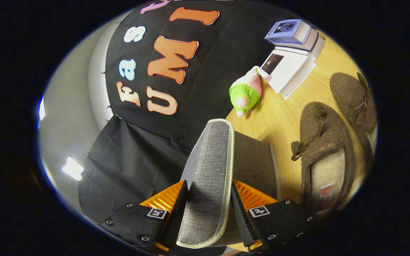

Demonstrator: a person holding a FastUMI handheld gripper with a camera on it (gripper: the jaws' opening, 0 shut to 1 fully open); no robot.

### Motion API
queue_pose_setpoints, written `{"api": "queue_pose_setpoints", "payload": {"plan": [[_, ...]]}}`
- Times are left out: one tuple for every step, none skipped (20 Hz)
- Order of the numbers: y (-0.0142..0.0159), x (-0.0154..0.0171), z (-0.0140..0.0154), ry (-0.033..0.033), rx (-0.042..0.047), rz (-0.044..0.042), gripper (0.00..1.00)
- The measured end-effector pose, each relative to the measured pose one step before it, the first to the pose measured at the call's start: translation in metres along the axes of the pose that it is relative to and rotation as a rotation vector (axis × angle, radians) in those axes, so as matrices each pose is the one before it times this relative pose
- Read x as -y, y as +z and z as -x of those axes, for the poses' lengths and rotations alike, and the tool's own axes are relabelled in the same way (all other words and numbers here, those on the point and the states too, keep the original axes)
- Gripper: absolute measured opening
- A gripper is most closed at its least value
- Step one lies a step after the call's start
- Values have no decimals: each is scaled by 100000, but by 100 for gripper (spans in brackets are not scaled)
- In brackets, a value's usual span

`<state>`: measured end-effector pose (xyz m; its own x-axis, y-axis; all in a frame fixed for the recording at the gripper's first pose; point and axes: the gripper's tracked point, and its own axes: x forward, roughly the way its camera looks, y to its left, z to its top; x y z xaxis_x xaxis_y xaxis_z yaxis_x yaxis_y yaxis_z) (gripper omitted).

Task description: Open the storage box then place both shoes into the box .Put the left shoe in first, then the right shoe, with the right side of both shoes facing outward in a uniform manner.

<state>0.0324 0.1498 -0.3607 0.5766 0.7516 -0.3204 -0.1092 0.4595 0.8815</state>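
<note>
tool (209, 199): clenched on the lid of the storage box, one finger pressed on each face of the grey panel.
lid (208, 156): grey woven fabric with a pale piped edge, lifted up on edge and running from between the fingers away ahead of them.
storage box (255, 160): its darker grey side shows just behind the lid, standing on the counter; whether the inside is visible cannot be told.
near shoe (324, 156): brown fuzzy slipper with a pale lining and a brown lace bow, lying on the counter just beside the box, apart from it.
far shoe (354, 99): a matching brown slipper, beyond the near one and close alongside it.
counter (279, 117): light wood; a bare strip lies between the box and the near shoe, and more bare wood between the shoes and the books.
plush toy (246, 94): pink and green, at the counter's edge by the wall, beyond the box.
books (292, 53): an open book with a closed stack on it, well beyond the shoes.
</note>
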Motion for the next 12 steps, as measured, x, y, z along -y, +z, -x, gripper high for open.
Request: {"api": "queue_pose_setpoints", "payload": {"plan": [[281, -73, 275, -247, 912, 55, 66], [387, 28, 307, -308, 882, -164, 61], [316, 24, 257, -345, 837, -615, 57], [455, 53, 261, -429, 1609, -1102, 46], [753, -196, 241, 422, 1558, -1652, 39], [138, -378, 17, 590, 370, -725, 24], [97, -372, 334, -300, 292, -211, 18], [18, -145, -139, -778, 328, 697, 11], [137, -392, 93, -1126, 216, 1577, 9], [77, -310, -13, -1243, 347, 2277, 6], [29, -596, 166, -882, 256, 2214, 5], [9, -695, 86, -503, 193, 1729, 5]]}}
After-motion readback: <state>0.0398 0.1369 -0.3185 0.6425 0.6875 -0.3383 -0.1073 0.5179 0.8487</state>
